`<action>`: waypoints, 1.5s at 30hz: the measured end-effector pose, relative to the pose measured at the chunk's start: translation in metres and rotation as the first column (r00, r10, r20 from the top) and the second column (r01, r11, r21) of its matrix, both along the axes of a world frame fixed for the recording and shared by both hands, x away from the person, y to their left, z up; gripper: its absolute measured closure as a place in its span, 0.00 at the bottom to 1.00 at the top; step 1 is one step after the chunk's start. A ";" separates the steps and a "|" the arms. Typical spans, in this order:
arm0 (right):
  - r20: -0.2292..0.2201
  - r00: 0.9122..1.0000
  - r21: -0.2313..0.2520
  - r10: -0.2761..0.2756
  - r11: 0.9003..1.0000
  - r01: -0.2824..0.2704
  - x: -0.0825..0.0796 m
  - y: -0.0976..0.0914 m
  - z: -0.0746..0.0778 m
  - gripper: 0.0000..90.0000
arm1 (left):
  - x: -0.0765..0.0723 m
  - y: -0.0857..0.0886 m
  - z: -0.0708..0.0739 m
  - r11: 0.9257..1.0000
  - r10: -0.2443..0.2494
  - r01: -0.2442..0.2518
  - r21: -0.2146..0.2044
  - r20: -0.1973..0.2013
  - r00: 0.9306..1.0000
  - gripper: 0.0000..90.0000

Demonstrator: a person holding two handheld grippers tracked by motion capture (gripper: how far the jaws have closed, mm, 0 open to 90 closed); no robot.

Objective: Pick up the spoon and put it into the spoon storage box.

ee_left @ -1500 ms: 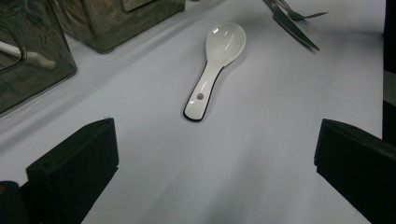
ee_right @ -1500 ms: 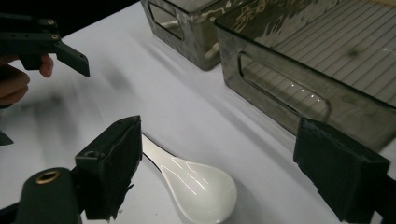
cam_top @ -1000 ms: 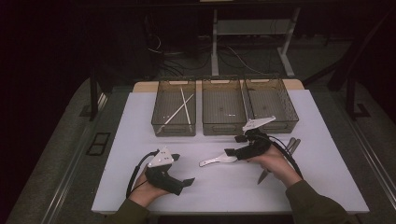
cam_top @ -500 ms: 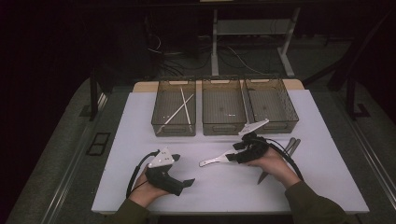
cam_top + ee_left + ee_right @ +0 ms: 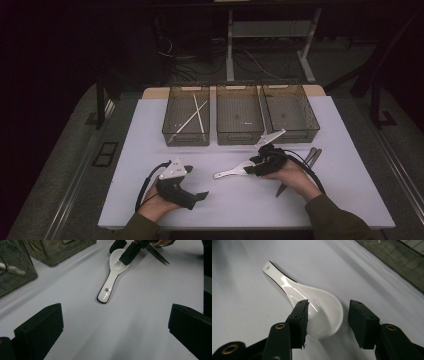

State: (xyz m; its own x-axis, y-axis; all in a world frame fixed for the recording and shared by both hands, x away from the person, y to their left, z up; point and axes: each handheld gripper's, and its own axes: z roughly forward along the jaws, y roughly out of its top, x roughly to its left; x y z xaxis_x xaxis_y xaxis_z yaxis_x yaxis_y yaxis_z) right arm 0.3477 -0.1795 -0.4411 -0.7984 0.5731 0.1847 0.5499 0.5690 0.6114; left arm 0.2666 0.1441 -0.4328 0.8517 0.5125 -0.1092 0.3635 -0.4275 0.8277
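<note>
High view: we note the white table (image 5: pixel 150 130), three clear bins (image 5: pixel 240 117) in a row at its far side, the left one holding two white sticks (image 5: pixel 192 117). The left gripper (image 5: pixel 197 196) rests near the front edge, jaws wide with nothing between them. The right gripper (image 5: pixel 328 315) has just been closing; its jaws straddle the bowl of the white spoon (image 5: pixel 312 305), one pad over the bowl, the other clear of its rim. The spoon lies flat mid-table, handle toward the left gripper.
</note>
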 end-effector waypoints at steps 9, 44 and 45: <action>0.027 0.999 -0.038 0.036 0.999 -0.035 -0.005 0.002 0.001 0.64 | 0.000 -0.001 0.000 1.000 -0.002 0.002 0.008 -0.006 1.000 0.00; 0.033 0.996 0.022 0.084 0.996 -0.085 -0.013 -0.006 0.008 0.90 | 0.002 0.005 -0.004 0.999 -0.004 0.003 0.039 0.008 1.000 0.00; 0.039 0.996 0.026 0.079 0.996 -0.080 -0.013 -0.007 0.009 0.90 | 0.002 0.005 -0.004 0.999 -0.003 0.003 0.040 0.006 1.000 0.00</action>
State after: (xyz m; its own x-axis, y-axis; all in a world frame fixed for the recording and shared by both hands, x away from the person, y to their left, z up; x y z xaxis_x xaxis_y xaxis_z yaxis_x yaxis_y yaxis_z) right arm 0.3345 -0.1868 -0.4319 -0.8479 0.5028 0.1682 0.4797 0.5924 0.6472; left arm 0.2687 0.1494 -0.4367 0.8537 0.5141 -0.0832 0.3570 -0.4613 0.8122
